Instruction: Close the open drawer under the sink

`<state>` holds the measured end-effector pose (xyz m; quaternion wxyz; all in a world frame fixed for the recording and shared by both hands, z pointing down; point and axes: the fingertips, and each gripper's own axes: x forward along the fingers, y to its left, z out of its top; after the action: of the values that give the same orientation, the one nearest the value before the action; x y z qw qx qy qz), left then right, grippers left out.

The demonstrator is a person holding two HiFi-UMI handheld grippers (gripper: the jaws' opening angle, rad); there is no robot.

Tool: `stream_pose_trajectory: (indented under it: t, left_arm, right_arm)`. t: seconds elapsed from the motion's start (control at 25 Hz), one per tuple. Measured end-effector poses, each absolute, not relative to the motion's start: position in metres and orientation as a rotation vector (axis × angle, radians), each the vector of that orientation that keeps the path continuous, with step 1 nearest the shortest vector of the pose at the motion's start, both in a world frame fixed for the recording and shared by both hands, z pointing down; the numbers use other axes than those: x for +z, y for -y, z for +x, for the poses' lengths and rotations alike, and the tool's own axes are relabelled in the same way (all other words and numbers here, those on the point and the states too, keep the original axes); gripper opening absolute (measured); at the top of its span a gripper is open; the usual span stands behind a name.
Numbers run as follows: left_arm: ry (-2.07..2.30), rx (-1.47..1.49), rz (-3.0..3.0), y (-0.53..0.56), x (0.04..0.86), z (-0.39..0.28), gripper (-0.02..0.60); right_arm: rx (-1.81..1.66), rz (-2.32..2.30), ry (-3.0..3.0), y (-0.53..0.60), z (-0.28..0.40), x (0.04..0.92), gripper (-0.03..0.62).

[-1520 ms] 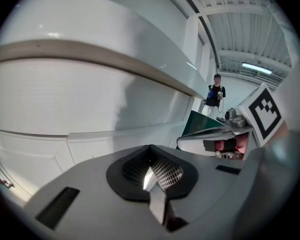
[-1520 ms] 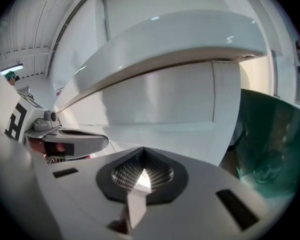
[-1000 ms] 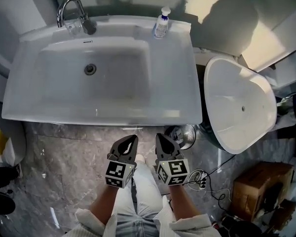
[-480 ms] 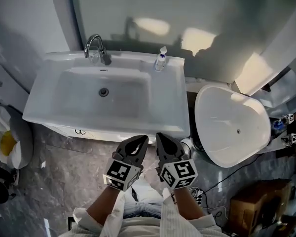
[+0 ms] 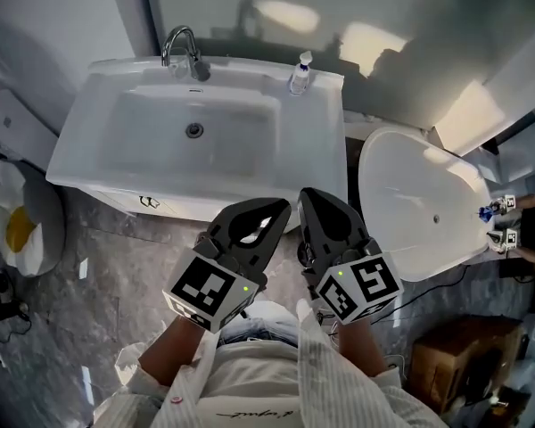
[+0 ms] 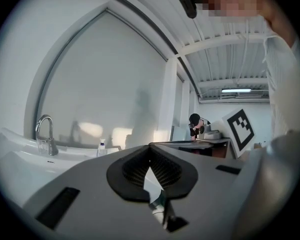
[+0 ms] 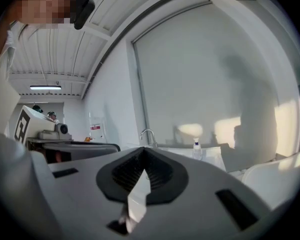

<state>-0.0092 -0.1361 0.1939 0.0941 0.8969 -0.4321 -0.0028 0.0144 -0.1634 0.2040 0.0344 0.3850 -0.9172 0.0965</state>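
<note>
At lower centre the left gripper (image 5: 272, 214) and right gripper (image 5: 314, 200) sit side by side, each with jaws pressed together on nothing, below the sink (image 5: 107, 163).

Glossy white ceramic sink basin (image 5: 116, 150) at 12 o'clock, polished chrome curved tap (image 5: 180, 47), clear plastic pump bottle (image 5: 300, 71), glossy grey veined stone floor (image 5: 89, 283) at 9, matt brown cardboard box (image 5: 455, 359) at 5, matt grey plastic left gripper (image 5: 281, 209), ribbed black pads (image 6: 135, 168)

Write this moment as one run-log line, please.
contact: none | left gripper: shut, empty | right gripper: shut, empty | position: both in front of sink | drawer: state unclear
</note>
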Motion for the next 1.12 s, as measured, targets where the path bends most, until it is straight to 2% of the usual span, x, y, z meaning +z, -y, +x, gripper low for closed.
stream_pose_trajectory:
  t: [1.12]
  left_arm:
    - [1.274, 0.005, 2.615, 0.148, 0.21, -0.008, 0.015]
  right_arm:
    - [0.348, 1.048, 2.786, 0.159, 0.007, 0.236, 0.009]
